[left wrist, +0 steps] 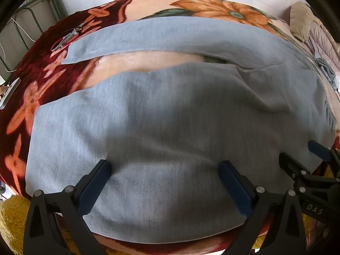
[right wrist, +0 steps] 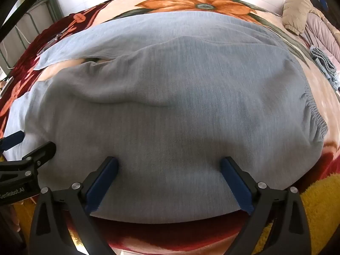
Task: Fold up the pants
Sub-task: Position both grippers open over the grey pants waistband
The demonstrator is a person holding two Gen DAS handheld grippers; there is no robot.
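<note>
Grey fleece pants [left wrist: 170, 110] lie spread flat on a floral blanket [left wrist: 42, 80], legs to the left, elastic waistband [right wrist: 314, 119] to the right. The far leg [left wrist: 148, 36] lies apart from the near leg, with blanket showing between them. My left gripper [left wrist: 165, 170] is open, low over the near leg by its front edge. My right gripper [right wrist: 170, 165] is open over the near hip area of the pants [right wrist: 180, 106]. The right gripper also shows at the right of the left wrist view [left wrist: 301, 155], and the left gripper at the left of the right wrist view [right wrist: 31, 142].
A yellow fuzzy cover [right wrist: 314, 208] lies along the near edge. Padded jackets [right wrist: 308, 14] and a folded blue-grey cloth [right wrist: 323, 63] lie at the far right. A metal rack [left wrist: 31, 21] stands at the far left. A small tool [left wrist: 65, 38] lies by the far leg's hem.
</note>
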